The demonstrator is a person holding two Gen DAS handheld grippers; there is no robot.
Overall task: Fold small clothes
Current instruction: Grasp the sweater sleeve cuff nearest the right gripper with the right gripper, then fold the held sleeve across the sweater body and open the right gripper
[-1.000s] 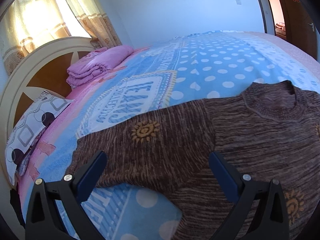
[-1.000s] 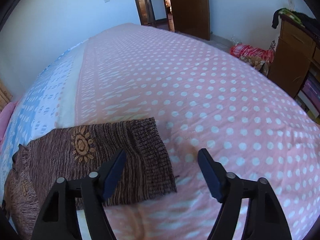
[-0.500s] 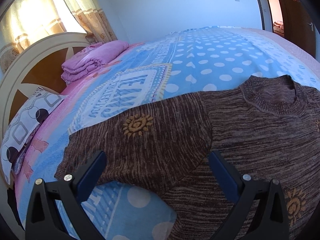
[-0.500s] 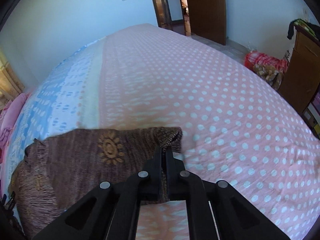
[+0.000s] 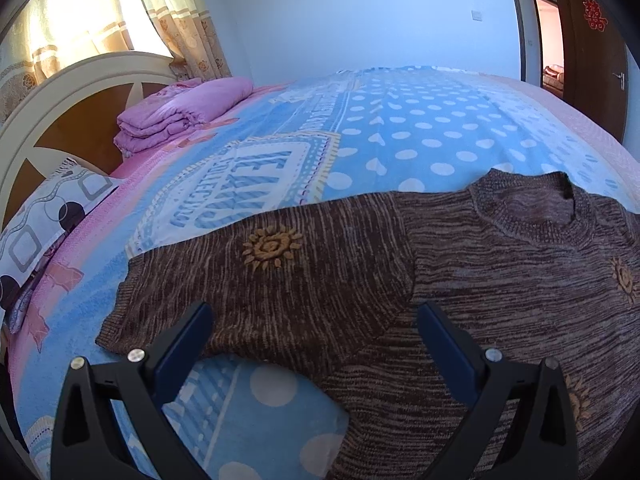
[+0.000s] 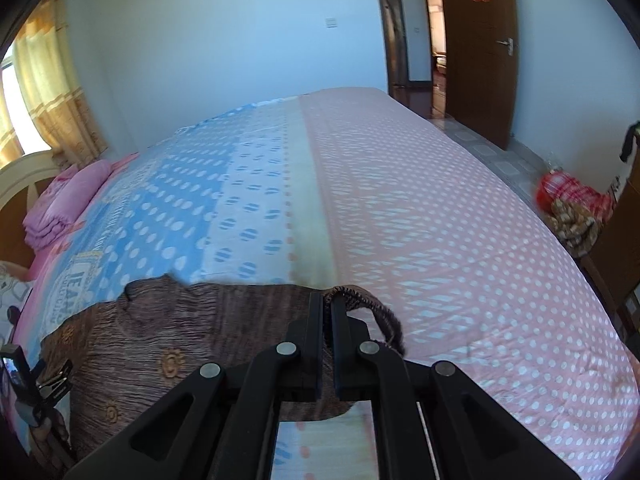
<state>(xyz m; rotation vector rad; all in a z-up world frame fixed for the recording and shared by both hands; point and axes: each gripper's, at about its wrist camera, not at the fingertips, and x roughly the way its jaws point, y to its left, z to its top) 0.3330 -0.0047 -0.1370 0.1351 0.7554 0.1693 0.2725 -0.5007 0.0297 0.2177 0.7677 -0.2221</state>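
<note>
From the left wrist view, a brown knitted sweater with orange sun motifs lies spread flat on a blue, polka-dotted bedspread, one sleeve stretched toward the headboard. The left gripper hovers above that sleeve, jaws wide apart and touching nothing. A folded pink blanket sits near the headboard.

From the right wrist view, the right gripper is clamped on the ribbed cuff of the other sleeve, lifting it off the pink dotted bedspread.
</note>
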